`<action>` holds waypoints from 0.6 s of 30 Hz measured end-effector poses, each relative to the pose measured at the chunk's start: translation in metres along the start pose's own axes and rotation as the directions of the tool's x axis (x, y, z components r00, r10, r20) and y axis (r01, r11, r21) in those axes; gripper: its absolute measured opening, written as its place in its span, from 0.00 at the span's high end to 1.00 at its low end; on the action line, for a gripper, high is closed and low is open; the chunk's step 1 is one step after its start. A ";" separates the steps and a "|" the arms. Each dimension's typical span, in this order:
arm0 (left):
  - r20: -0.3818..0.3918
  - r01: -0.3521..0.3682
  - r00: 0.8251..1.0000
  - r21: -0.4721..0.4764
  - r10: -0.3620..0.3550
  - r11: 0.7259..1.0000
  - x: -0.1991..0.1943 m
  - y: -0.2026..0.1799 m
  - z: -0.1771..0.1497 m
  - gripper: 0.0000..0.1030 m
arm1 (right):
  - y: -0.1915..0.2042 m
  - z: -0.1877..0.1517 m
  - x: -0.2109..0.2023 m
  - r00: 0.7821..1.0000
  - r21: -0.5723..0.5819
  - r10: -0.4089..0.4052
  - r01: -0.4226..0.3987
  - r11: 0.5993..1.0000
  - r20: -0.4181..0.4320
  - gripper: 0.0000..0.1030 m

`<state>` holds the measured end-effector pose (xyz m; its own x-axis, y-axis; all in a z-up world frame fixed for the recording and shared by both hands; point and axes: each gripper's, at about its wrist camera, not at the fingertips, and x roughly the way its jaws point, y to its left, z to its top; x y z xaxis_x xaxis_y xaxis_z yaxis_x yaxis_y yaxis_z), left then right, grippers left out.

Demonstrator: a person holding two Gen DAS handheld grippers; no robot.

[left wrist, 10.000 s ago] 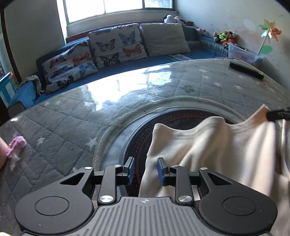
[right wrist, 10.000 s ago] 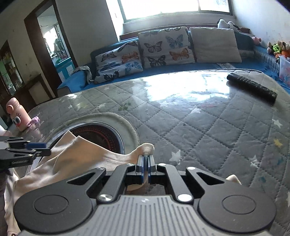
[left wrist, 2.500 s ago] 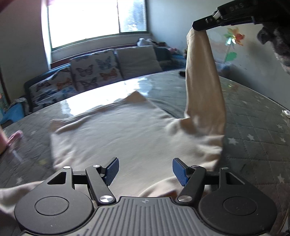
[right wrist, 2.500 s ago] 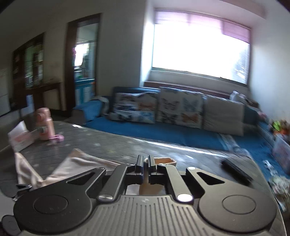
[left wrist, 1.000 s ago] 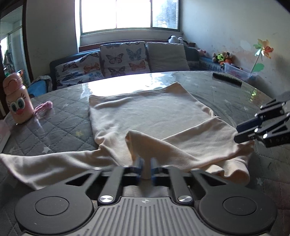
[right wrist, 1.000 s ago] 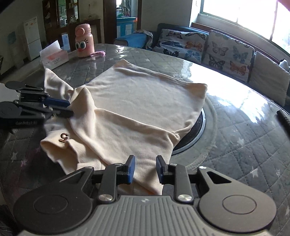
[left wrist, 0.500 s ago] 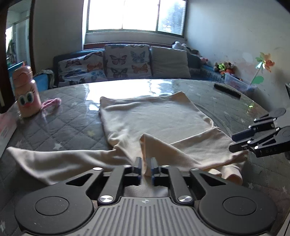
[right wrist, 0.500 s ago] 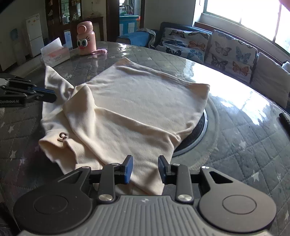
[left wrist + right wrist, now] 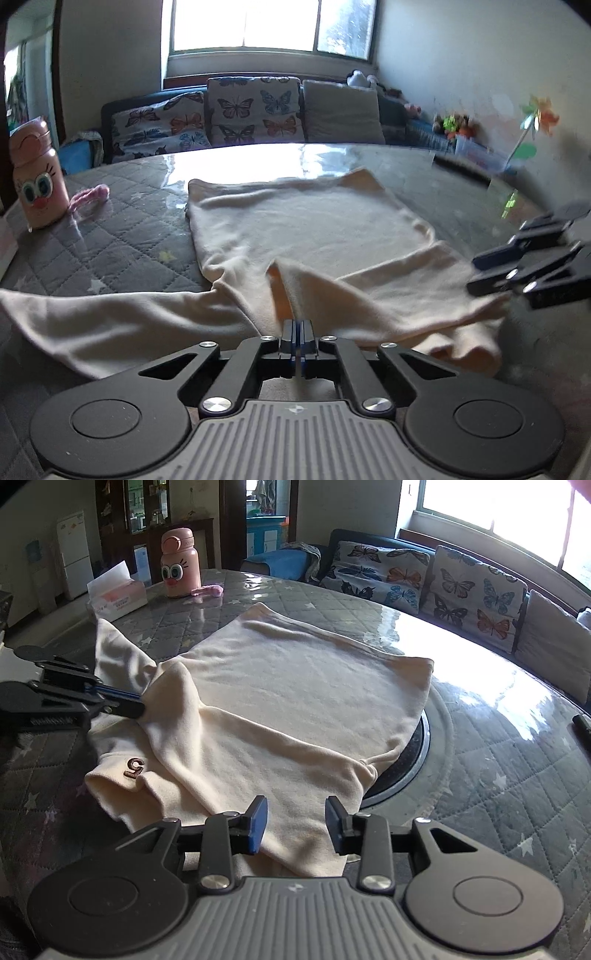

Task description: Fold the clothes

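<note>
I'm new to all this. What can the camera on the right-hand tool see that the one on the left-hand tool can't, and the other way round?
Only the right wrist view shows the tissue box, the white fridge and the small brown mark on the cloth. Only the left wrist view shows the pinwheel and the toys by the wall. Both show the cream garment on the quilted table, the pink bottle and the butterfly cushions.

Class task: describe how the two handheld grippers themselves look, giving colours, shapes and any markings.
Both match. The left gripper and right gripper have black scissor-like linkage arms with silver screw heads, blue-padded fingers, a grey ribbed body flanked by round black discs, and a small star-like mark at the centre. No cables, hands or sleeves show.
</note>
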<state>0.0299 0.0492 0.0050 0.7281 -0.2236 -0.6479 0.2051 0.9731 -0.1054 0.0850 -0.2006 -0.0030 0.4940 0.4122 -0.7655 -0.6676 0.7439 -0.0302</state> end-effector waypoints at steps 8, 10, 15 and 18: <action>-0.007 -0.016 1.000 0.002 0.016 1.000 -0.012 0.007 0.004 0.96 | -0.009 0.001 0.002 1.000 0.029 -0.018 0.017 0.999 0.009 0.66; 0.003 -0.013 1.000 0.005 0.013 1.000 -0.011 0.005 0.008 0.96 | -0.011 0.002 0.003 1.000 0.037 -0.024 0.023 0.999 0.016 0.66; 0.027 -0.004 1.000 0.012 0.004 1.000 -0.010 0.001 0.018 0.96 | -0.018 0.009 0.012 0.999 0.069 -0.044 0.042 0.997 0.028 0.68; 0.015 0.015 1.000 0.021 -0.015 1.000 0.006 -0.005 0.023 0.96 | -0.021 0.014 0.021 0.999 0.089 -0.038 0.035 0.995 0.031 0.70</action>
<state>0.0486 0.0413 0.0192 0.7346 -0.2392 -0.6350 0.2296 0.9682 -0.0990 0.1171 -0.2002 -0.0092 0.5359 0.4004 -0.7433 -0.5981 0.8014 0.0004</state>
